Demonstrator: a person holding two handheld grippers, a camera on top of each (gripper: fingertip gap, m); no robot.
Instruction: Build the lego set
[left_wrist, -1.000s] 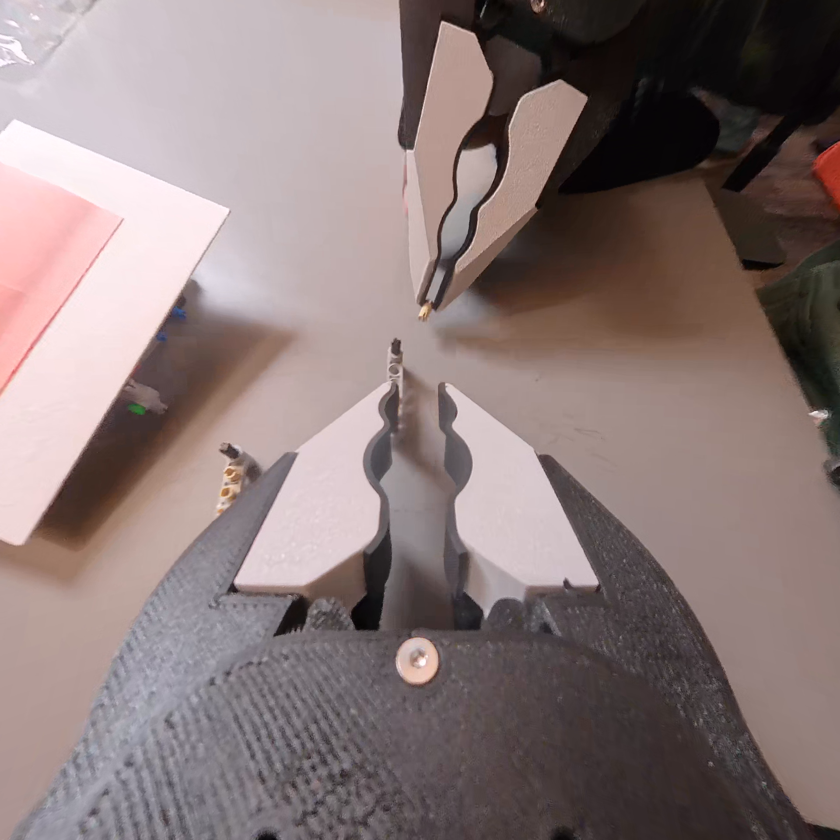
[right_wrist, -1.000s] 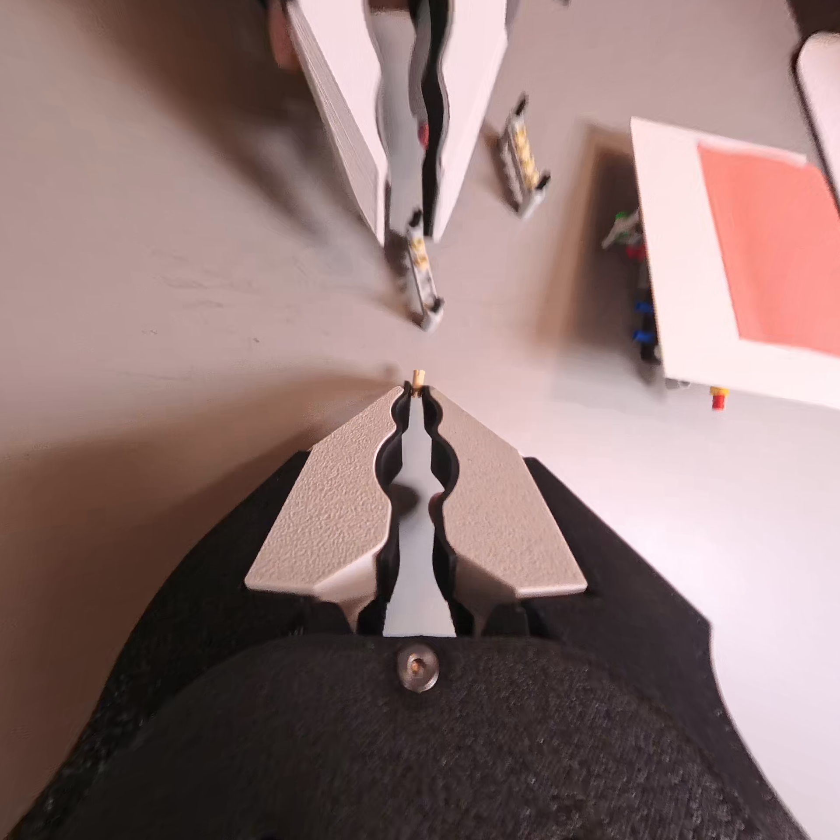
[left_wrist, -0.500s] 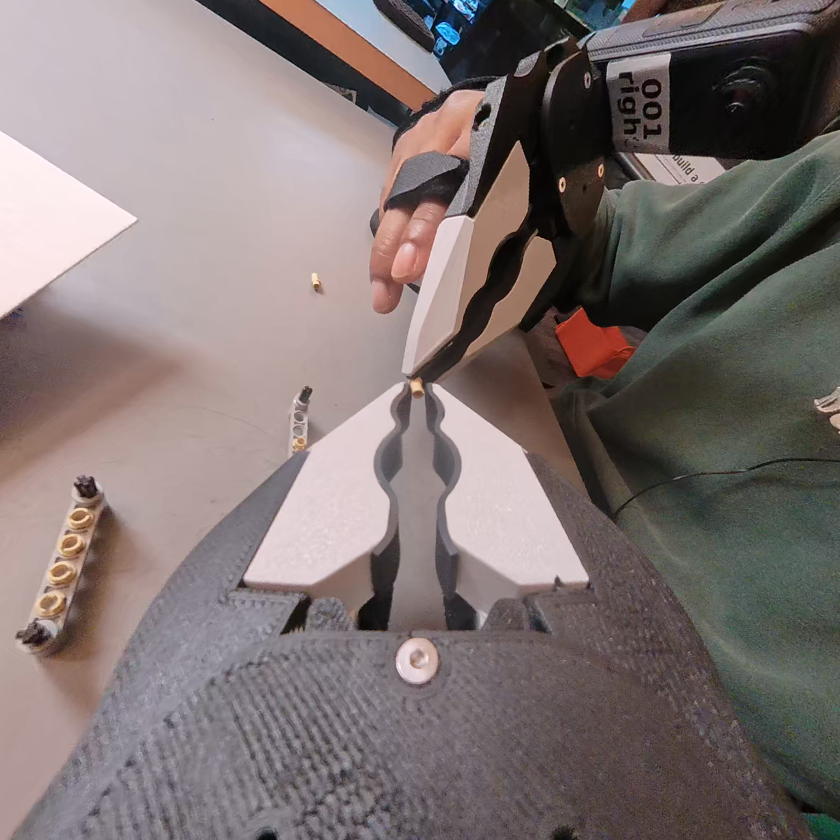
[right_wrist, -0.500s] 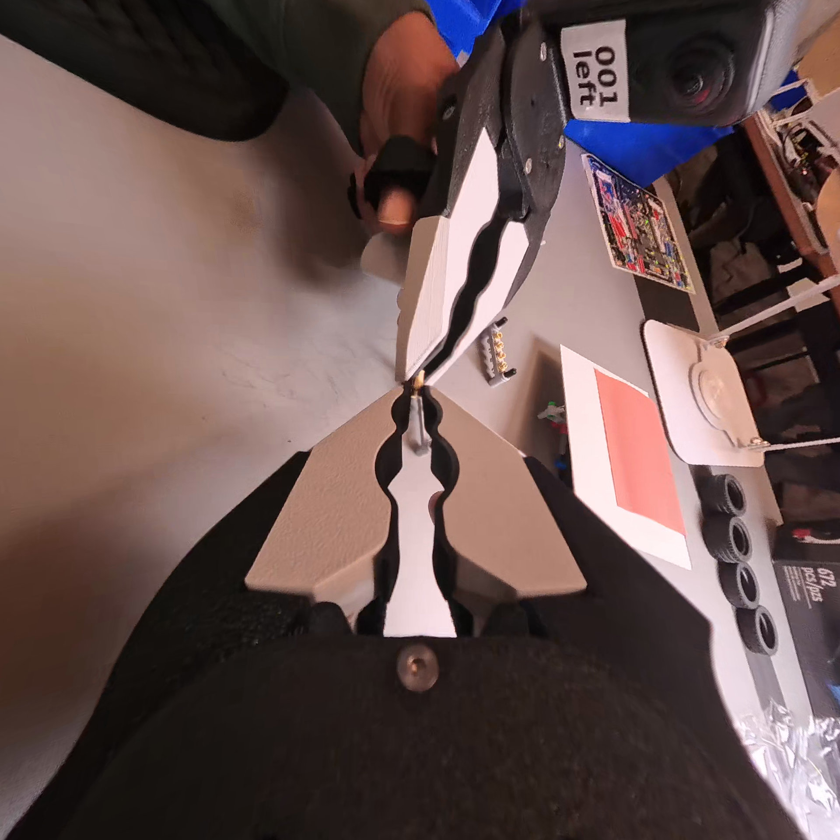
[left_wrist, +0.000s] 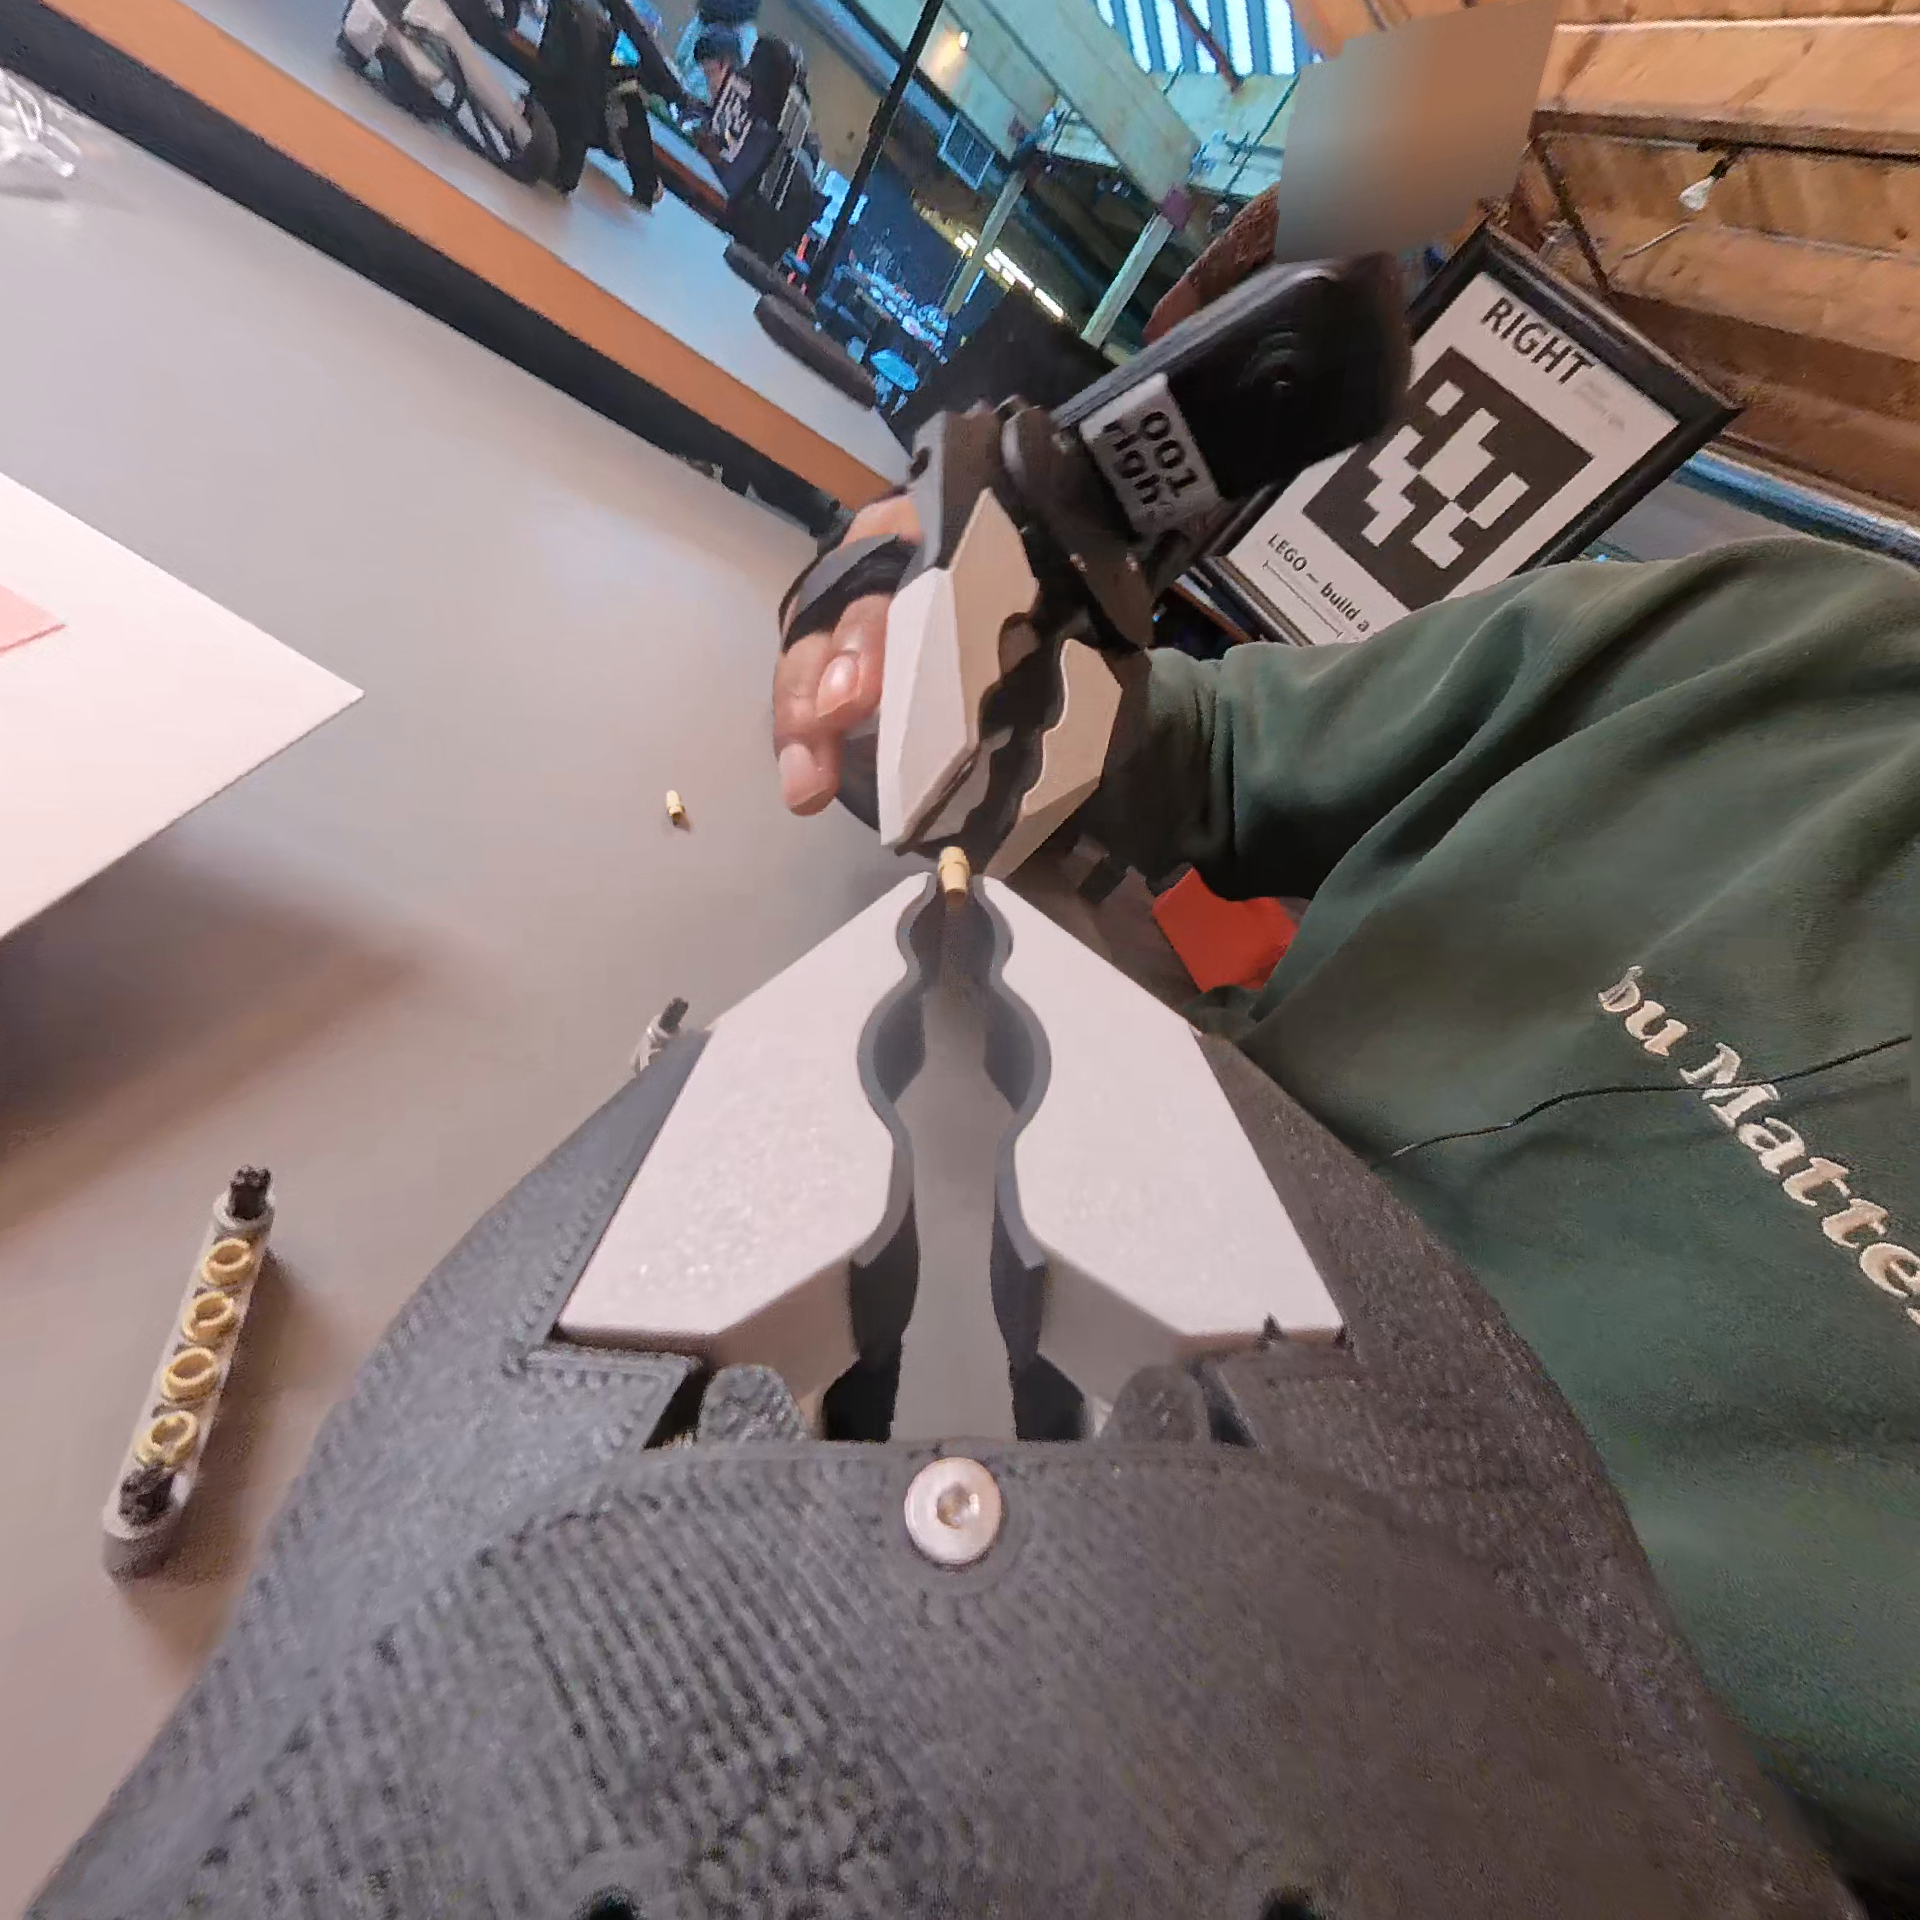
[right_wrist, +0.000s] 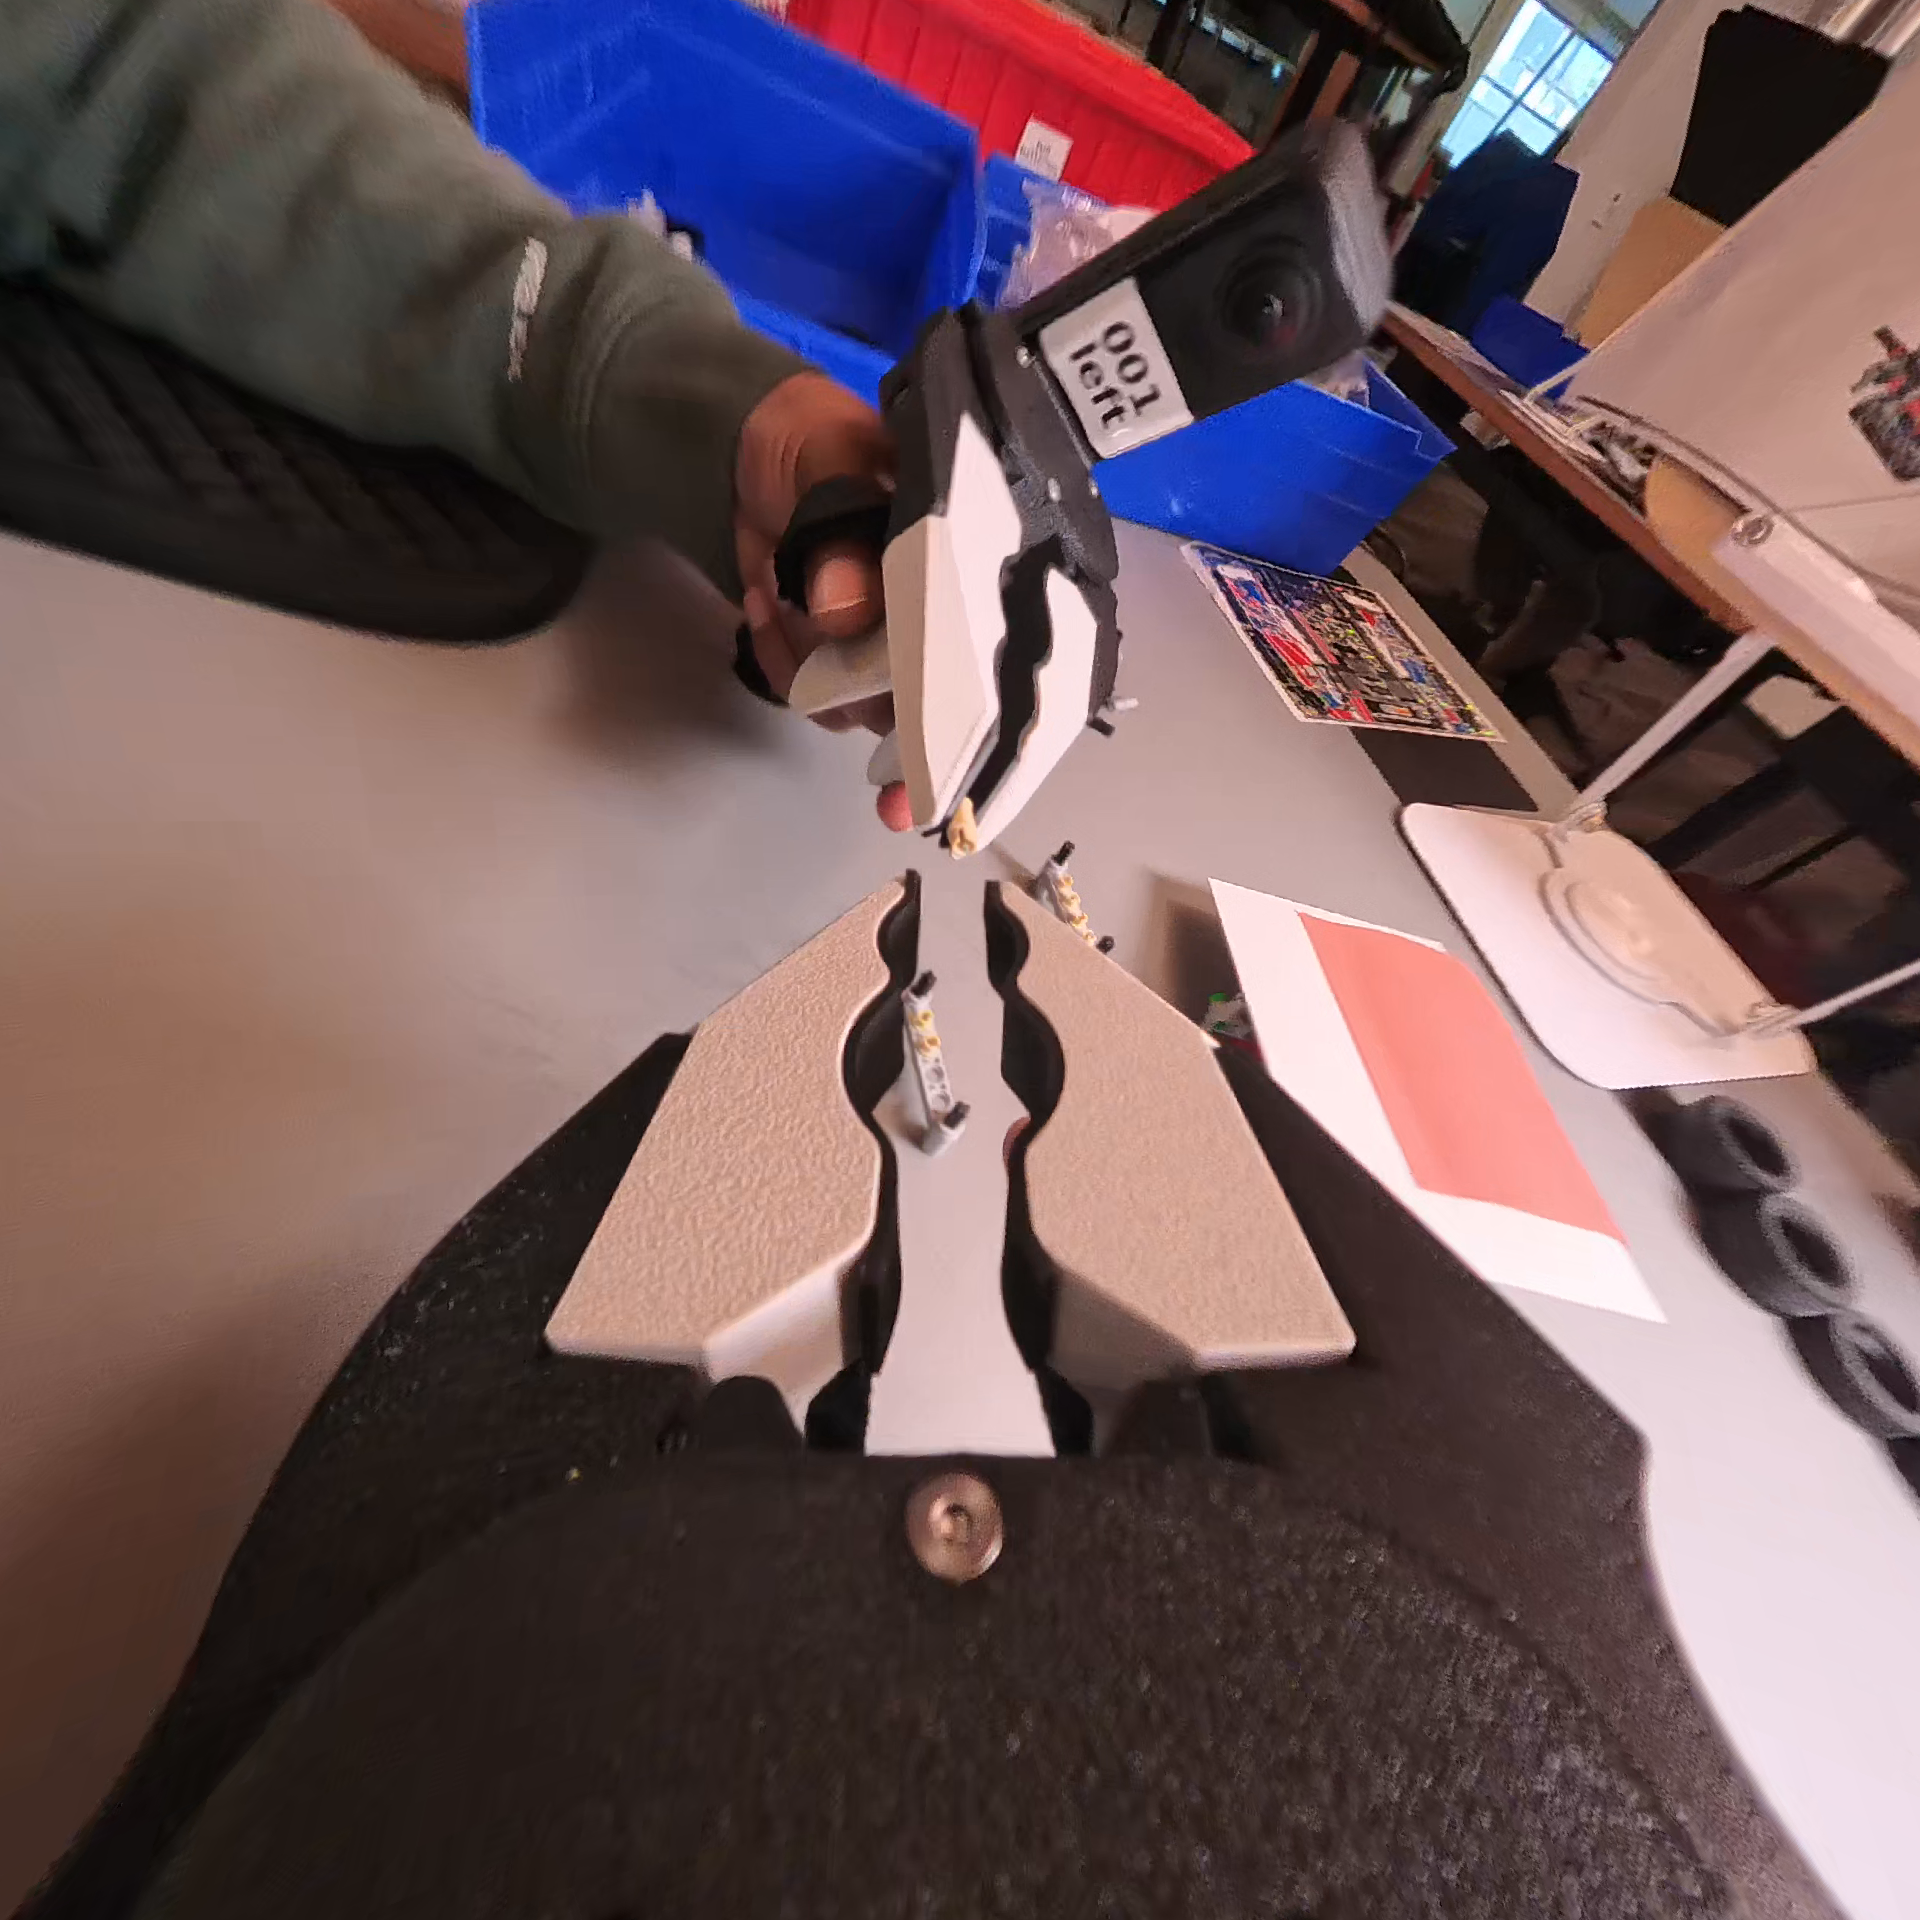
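My left gripper (left_wrist: 951, 896) is shut on a small tan pin (left_wrist: 951, 871), held in the air above the grey table. It also shows in the right wrist view (right_wrist: 961, 831), with the pin (right_wrist: 964, 824) sticking out of its tips. My right gripper (right_wrist: 952, 891) is open and empty, tip to tip with the left one; it also shows in the left wrist view (left_wrist: 951, 847). A grey beam with tan pins (left_wrist: 192, 1361) lies on the table at the left. A second grey beam (right_wrist: 928, 1070) lies below my right fingers. The first beam (right_wrist: 1070, 899) lies farther off.
A white sheet with a red patch (right_wrist: 1434, 1091) lies to the right, black tyres (right_wrist: 1808, 1257) beyond it. A loose tan pin (left_wrist: 676, 805) lies on the table. Blue bins (right_wrist: 790, 177), a sticker sheet (right_wrist: 1340, 644) and a person's green sleeve (left_wrist: 1558, 831) are nearby. The grippers are tip to tip, or close to it.
Both grippers rose from the table and tilted towards each other. The tan pin passed from the right gripper to the left: the left shut on it, the right opened.
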